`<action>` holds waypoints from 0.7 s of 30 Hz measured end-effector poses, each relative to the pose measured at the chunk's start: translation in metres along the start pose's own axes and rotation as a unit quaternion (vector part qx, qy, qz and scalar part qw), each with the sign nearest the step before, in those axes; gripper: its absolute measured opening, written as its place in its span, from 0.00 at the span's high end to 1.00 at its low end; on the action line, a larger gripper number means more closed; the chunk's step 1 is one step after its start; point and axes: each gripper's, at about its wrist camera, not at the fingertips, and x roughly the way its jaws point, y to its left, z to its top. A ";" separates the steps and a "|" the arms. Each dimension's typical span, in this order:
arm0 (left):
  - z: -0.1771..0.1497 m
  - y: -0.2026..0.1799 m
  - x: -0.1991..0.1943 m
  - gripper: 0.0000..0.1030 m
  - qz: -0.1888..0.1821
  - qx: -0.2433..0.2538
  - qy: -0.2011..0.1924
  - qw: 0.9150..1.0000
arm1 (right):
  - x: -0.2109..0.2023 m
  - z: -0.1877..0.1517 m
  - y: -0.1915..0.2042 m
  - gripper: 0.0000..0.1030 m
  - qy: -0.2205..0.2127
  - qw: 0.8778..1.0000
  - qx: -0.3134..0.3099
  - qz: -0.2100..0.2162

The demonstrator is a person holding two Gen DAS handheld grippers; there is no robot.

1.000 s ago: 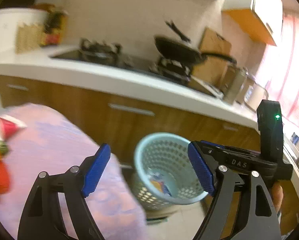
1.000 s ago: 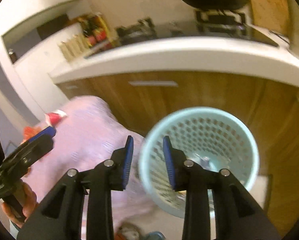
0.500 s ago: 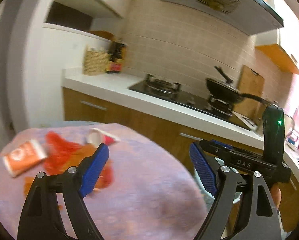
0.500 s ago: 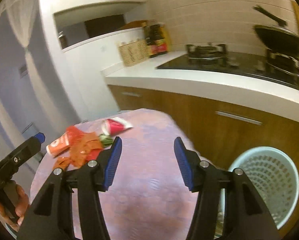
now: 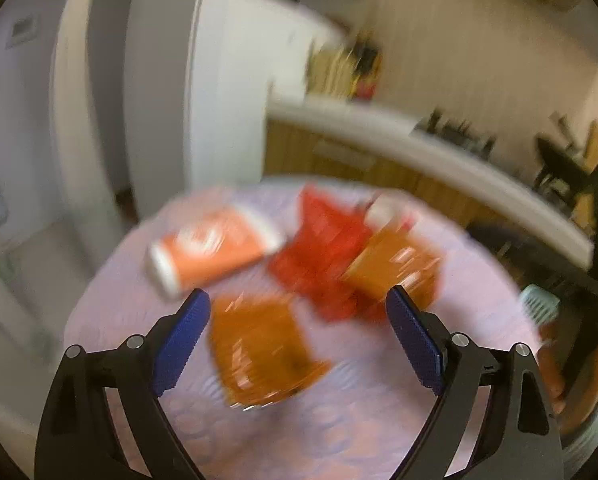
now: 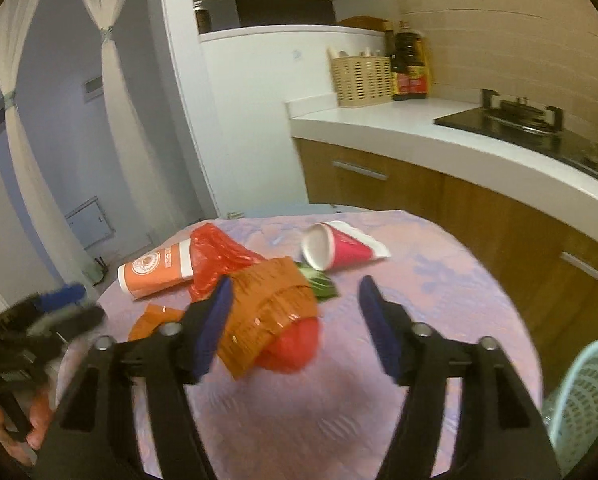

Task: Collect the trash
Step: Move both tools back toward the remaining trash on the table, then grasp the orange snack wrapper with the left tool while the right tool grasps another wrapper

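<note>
Both wrist views have swung away from the pale blue laundry-style bin (image 6: 587, 396) and now face the litter on the round bench (image 6: 439, 280) with its lilac cloth. That swing suggests a fresh pick is starting, with nothing carried.

Taking the red plastic bag (image 6: 223, 254) as the landmark and reading the right wrist view from left to right: the left tongs (image 6: 65, 300) come in at the far left edge, blurred, well left of the bag. In the left wrist view, the left tongs (image 5: 297, 322) have their jaws wide apart and opening further, with nothing between the pads. Just left of the bag, an orange paper cup (image 6: 155, 268) lies on its side with its rim end against the bag. Below and left of the bag is a small orange wrapper scrap (image 6: 155, 318). A larger orange crinkled wrapper (image 6: 271, 308) drapes over the bag's near side. The right tongs (image 6: 293, 322), which were nearly together a second ago, are opening and stand apart with nothing in them; they hang over that large wrapper. Right of the bag lies a crushed red paper cup (image 6: 339, 246), with a bit of green wrapper (image 6: 321, 282) between it and the bag. The bin is far right of the bag, beyond the bench edge.

The orange wrapper looks like the likely next pick, and all the trash is still on the bench
</note>
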 end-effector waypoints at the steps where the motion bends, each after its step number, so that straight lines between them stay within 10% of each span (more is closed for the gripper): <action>1: -0.004 0.007 0.011 0.16 0.010 -0.008 0.015 1.000 | 0.007 0.000 0.003 0.29 0.002 1.000 -0.004 -0.002; 11: -0.023 0.038 0.055 0.20 0.001 -0.077 0.074 0.994 | 0.041 -0.005 0.026 0.23 0.026 0.999 -0.036 -0.015; 21: -0.032 0.023 0.060 0.51 0.001 -0.036 0.063 0.997 | 0.061 -0.011 0.027 0.20 0.048 0.997 -0.045 -0.033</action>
